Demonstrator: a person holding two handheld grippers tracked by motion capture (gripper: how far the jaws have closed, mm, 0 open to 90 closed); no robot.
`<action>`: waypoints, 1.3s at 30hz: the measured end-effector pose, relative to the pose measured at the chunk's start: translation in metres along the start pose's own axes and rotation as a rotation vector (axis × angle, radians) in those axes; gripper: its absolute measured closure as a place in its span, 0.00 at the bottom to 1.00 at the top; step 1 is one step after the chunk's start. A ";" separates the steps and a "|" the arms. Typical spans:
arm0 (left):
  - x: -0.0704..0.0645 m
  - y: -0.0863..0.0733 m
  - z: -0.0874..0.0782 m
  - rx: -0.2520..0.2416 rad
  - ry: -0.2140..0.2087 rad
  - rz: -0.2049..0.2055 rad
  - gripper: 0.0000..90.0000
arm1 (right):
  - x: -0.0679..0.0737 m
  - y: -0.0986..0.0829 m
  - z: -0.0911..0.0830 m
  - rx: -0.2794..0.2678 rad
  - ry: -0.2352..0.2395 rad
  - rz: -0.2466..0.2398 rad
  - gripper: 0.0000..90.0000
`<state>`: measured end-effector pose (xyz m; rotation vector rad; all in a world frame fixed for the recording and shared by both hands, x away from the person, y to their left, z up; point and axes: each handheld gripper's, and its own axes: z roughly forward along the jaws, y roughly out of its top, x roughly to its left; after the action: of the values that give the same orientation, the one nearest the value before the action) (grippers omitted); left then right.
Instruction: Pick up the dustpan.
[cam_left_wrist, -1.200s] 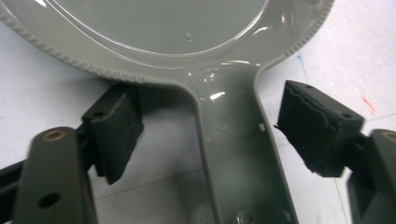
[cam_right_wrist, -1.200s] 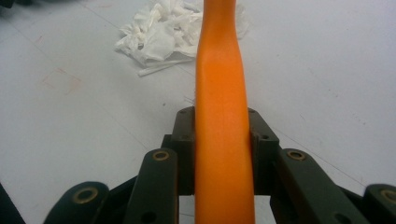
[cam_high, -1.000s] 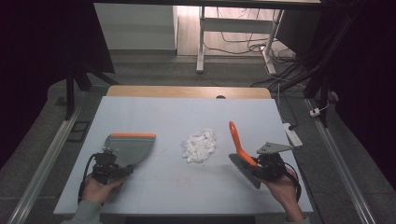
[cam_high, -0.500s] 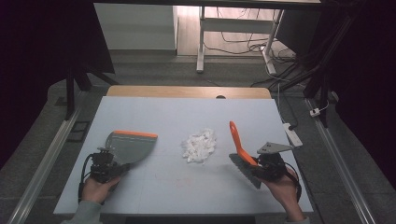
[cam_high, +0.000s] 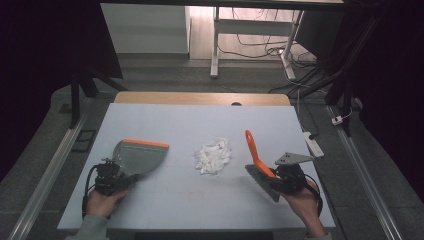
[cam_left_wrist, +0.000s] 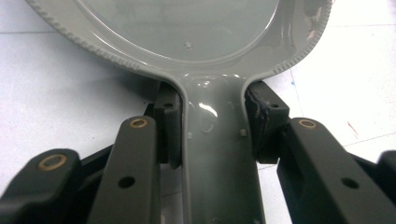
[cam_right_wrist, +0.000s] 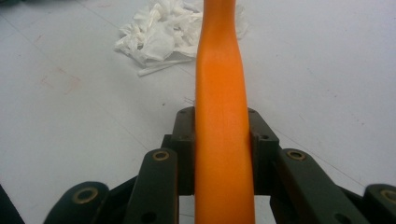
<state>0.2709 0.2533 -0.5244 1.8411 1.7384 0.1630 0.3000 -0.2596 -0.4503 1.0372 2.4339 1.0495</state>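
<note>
A grey dustpan (cam_high: 139, 156) with an orange front lip lies at the table's left. My left gripper (cam_high: 122, 178) is shut on its handle (cam_left_wrist: 215, 154), both pads pressed to the handle's sides. At the right, my right gripper (cam_high: 272, 175) is shut on the orange handle (cam_right_wrist: 222, 112) of a hand brush (cam_high: 256, 156); its grey bristle head (cam_high: 262, 183) points down toward the table's front. A heap of crumpled white paper scraps (cam_high: 214, 155) lies between the two tools, also ahead of the brush handle as paper scraps (cam_right_wrist: 159, 32).
The pale table top (cam_high: 200, 120) has a wooden strip along its far edge (cam_high: 200, 98). A white power strip (cam_high: 312, 143) lies at the right edge. Metal rails (cam_high: 47, 175) run along both sides on the floor.
The left gripper has shifted the dustpan slightly right and forward, turning its lip toward the paper heap. The right hand and brush have stayed in place.
</note>
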 end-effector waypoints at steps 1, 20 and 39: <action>0.000 0.000 0.000 -0.007 -0.003 -0.001 0.69 | 0.000 0.000 0.000 0.000 0.000 0.000 0.78; 0.008 -0.004 -0.017 -0.116 -0.083 0.071 0.69 | -0.001 0.000 -0.003 -0.018 -0.007 0.000 0.78; -0.001 -0.004 -0.032 -0.207 -0.153 0.189 0.69 | -0.001 0.000 -0.004 -0.035 -0.015 0.002 0.78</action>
<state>0.2516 0.2630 -0.5000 1.8131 1.3893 0.2598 0.2985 -0.2626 -0.4472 1.0325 2.3949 1.0769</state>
